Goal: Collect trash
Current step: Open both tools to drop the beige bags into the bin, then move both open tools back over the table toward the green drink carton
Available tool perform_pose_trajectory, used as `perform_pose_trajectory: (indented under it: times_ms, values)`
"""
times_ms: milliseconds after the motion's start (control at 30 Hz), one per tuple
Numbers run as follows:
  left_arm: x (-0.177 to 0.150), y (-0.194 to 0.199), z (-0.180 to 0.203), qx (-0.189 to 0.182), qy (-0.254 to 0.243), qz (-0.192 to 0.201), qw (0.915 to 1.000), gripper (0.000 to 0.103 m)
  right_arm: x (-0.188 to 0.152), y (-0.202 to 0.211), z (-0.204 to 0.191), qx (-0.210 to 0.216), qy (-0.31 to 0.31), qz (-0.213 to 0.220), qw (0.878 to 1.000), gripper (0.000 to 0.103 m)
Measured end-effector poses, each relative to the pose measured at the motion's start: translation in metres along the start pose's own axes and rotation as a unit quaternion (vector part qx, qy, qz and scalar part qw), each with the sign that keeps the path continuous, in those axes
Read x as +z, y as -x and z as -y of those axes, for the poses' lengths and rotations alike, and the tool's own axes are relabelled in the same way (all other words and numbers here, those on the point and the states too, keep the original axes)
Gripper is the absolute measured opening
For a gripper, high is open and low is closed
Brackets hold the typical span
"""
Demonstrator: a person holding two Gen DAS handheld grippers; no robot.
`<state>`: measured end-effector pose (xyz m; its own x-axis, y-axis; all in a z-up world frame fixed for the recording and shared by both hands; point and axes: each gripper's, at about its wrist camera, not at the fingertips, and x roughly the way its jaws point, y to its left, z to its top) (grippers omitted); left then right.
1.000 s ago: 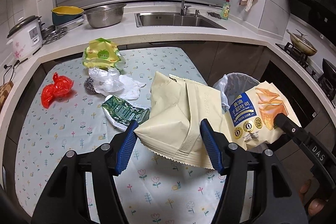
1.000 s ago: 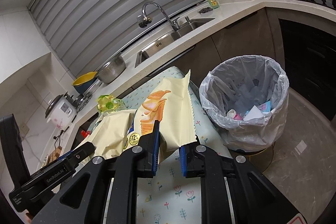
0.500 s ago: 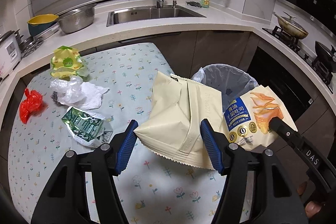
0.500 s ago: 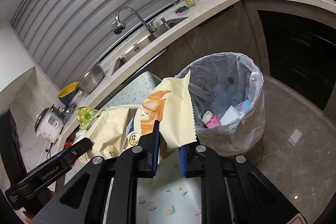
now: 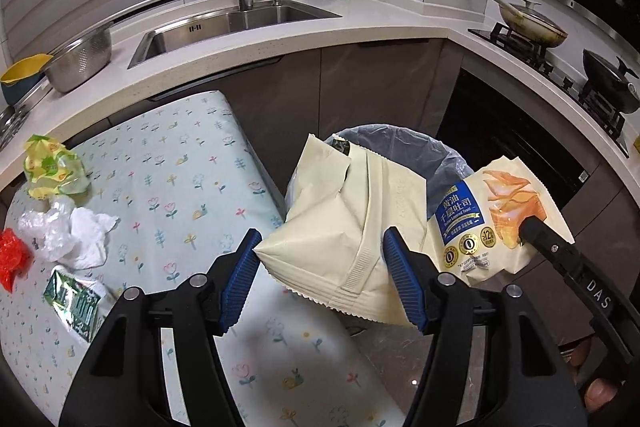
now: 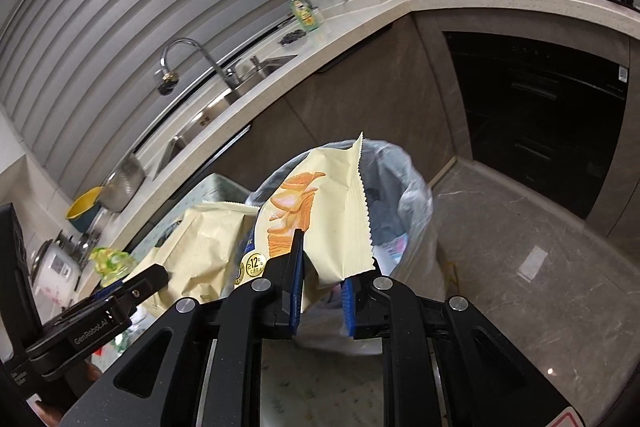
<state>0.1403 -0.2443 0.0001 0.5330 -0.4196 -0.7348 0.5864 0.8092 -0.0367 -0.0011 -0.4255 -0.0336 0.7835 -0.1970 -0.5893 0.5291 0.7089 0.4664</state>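
Two cream snack bags hang between the tongs: a plain one (image 5: 344,227) and a printed toast bag (image 5: 492,215). One lined trash bin (image 5: 420,147) sits beyond them. Left of the tongs, five scraps: yellow-green wrapper (image 5: 50,167), white plastic (image 5: 68,231), red bag (image 5: 12,259), green packet (image 5: 76,303).

Black left gripper (image 5: 322,279), blue ribbed pads (image 5: 240,281), silver screws

Floral-clothed table (image 5: 192,187) bears yellow-green wrapper (image 5: 50,167), tissue (image 5: 76,233).
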Motion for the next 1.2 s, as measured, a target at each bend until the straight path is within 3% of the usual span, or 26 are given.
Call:
perform_pose_trajectory:
  times_ms: [300, 400, 467, 800, 867, 1200]
  values:
    - [0.015, -0.034, 0.015, 0.006, -0.008, -0.004, 0.9999, 0.067, 0.008, -0.039, 0.006, -0.018, 0.008, -0.024, 1.0, 0.02]
    - [0.016, -0.039, 0.011, 0.012, 0.005, -0.006, 0.9999, 0.081, 0.007, -0.049, 0.001, -0.017, 0.018, -0.033, 0.999, 0.027]
    - [0.015, -0.038, 0.005, 0.022, 0.013, 0.002, 0.9997, 0.088, 0.006, -0.052, -0.004, -0.016, 0.025, -0.032, 0.999, 0.039]
    - [0.01, -0.024, -0.022, 0.036, 0.04, 0.003, 0.9985, 0.089, 0.002, -0.038, -0.019, -0.005, 0.03, -0.024, 0.999, 0.042]
    - [0.007, -0.019, -0.026, 0.04, 0.043, 0.004, 0.9983, 0.089, 0.0, -0.032, -0.025, -0.003, 0.033, -0.022, 0.999, 0.049]
    - [-0.009, 0.02, -0.052, 0.059, 0.064, 0.019, 0.996, 0.09, -0.017, -0.006, -0.057, 0.021, 0.052, -0.026, 0.998, 0.05]
